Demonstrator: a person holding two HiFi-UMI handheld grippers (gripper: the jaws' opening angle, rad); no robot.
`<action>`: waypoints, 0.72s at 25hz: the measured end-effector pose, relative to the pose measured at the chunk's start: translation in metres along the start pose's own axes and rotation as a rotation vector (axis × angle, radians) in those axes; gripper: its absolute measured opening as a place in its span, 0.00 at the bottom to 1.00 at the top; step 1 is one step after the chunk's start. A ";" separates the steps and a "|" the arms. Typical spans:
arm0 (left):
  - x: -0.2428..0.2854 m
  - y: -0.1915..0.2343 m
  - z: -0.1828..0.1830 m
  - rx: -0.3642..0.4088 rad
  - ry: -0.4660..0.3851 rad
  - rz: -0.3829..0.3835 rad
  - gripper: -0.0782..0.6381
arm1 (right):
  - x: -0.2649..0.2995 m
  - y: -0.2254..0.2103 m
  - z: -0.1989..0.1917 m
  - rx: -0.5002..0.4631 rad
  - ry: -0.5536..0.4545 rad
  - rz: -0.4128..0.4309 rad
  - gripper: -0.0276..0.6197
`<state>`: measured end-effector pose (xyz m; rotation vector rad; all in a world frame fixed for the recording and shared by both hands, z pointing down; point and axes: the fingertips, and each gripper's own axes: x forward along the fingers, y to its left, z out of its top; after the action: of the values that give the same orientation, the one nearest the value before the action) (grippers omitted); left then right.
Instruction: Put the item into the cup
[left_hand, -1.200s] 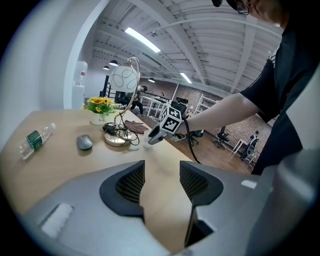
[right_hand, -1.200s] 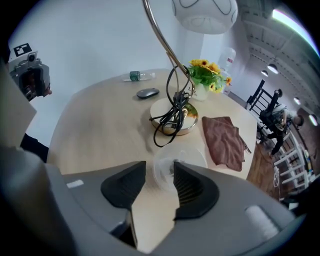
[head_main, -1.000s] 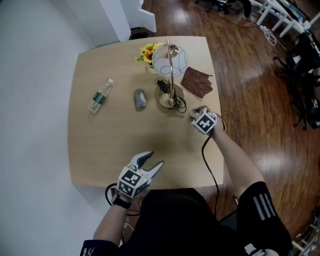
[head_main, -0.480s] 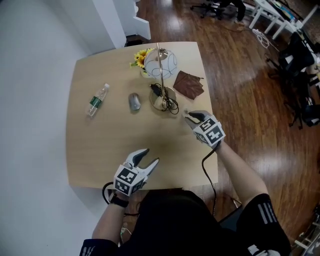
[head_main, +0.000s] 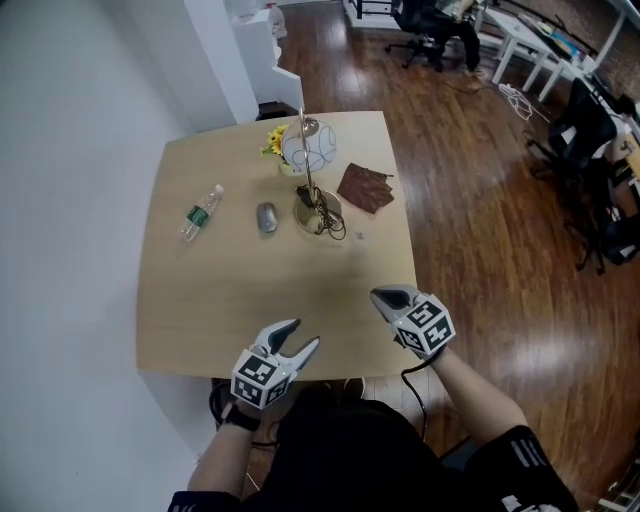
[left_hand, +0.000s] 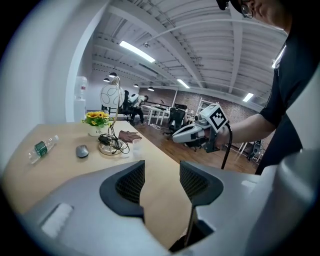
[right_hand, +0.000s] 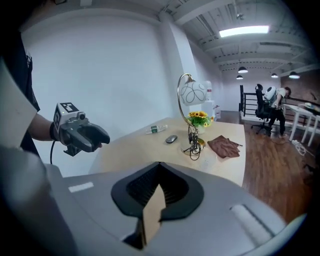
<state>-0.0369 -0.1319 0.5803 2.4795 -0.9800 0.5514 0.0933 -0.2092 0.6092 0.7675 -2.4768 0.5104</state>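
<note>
A small clear cup (left_hand: 135, 145) stands on the wooden table (head_main: 230, 290), between the lamp base (head_main: 318, 212) and the brown cloth (head_main: 365, 187). My left gripper (head_main: 299, 338) hovers open over the table's near edge with nothing between its fingers. Over the near right corner my right gripper (head_main: 381, 295) is shut and empty; its jaws have just been closing with nothing between them. Both grippers are well short of the cup. The left gripper view shows the right gripper (left_hand: 192, 134) raised above the table edge.
A plastic water bottle (head_main: 201, 212) lies at the left and a grey mouse (head_main: 266, 217) beside the lamp base. A lamp shade (head_main: 306, 148) and yellow flowers (head_main: 272, 140) stand at the far edge. Wooden floor with office chairs lies to the right.
My right gripper has drawn back from beside the lamp base to the near right corner, rising, and its jaws have shut. The left gripper has shifted slightly, still open.
</note>
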 end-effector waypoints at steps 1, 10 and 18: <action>-0.002 -0.008 -0.002 0.000 0.000 0.002 0.41 | -0.008 0.007 -0.008 0.012 -0.002 0.005 0.05; -0.020 -0.056 -0.035 -0.018 0.026 -0.024 0.41 | -0.058 0.059 -0.061 0.234 -0.080 0.053 0.05; -0.062 -0.085 -0.047 0.022 -0.024 -0.064 0.41 | -0.082 0.120 -0.056 0.250 -0.156 0.030 0.05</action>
<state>-0.0281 -0.0180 0.5690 2.5324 -0.9043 0.5157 0.0992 -0.0556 0.5846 0.8980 -2.6020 0.8105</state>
